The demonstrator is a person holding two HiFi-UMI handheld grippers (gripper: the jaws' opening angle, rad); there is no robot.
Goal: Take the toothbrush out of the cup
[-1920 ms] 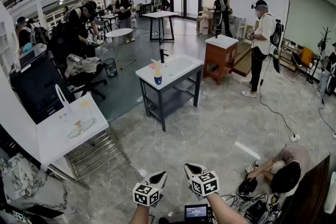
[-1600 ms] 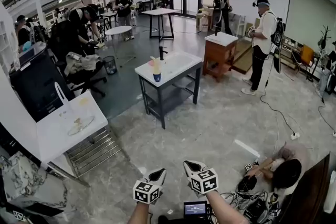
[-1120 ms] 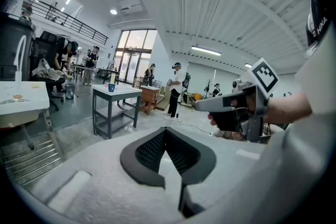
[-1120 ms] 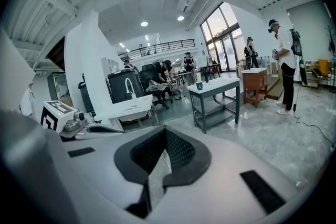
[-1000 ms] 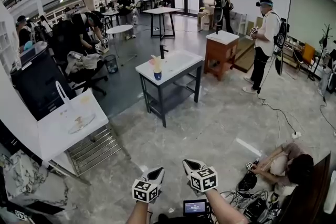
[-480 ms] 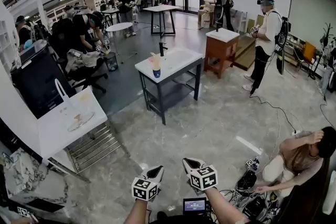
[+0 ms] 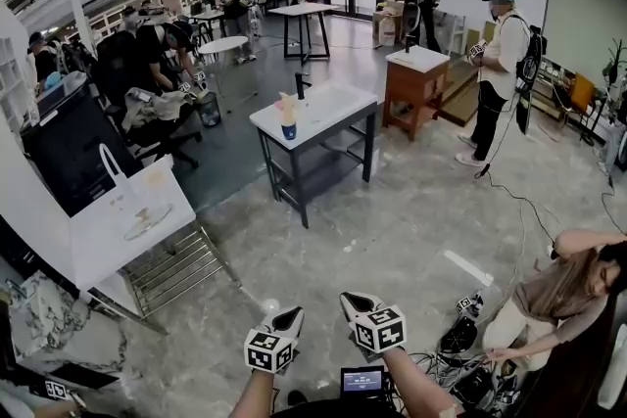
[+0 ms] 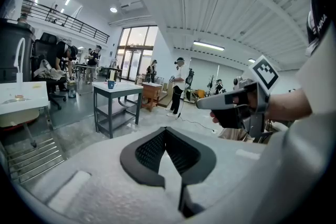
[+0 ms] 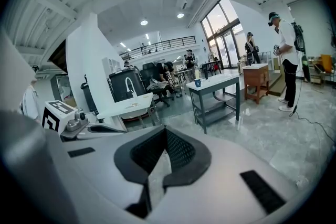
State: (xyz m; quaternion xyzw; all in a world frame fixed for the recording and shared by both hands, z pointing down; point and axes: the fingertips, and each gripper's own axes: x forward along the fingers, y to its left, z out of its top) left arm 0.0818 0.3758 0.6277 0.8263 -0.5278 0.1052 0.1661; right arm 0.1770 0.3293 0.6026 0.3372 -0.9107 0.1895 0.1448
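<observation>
A small blue cup (image 7: 289,130) stands on the near left corner of the white sink table (image 7: 333,108), far ahead of me. Pale items stick up out of the cup; the toothbrush (image 7: 286,106) among them is too small to tell apart. The cup also shows in the left gripper view (image 8: 111,84) and in the right gripper view (image 9: 197,83). My left gripper (image 7: 291,314) and right gripper (image 7: 351,301) hang side by side low in the head view, well short of the table. The left gripper (image 8: 165,129) and the right gripper (image 9: 165,128) are both shut and empty.
Grey stone floor lies between me and the table. A white table (image 7: 118,240) with a tote bag and a metal rack (image 7: 181,269) stand at the left. A person (image 7: 558,294) sits on the floor at the right among cables. A wooden cabinet (image 7: 416,88) and several standing people are beyond.
The person on the floor at the right has straightened up and raised an arm. Both grippers stay shut, low in the view; the scene has shifted only slightly.
</observation>
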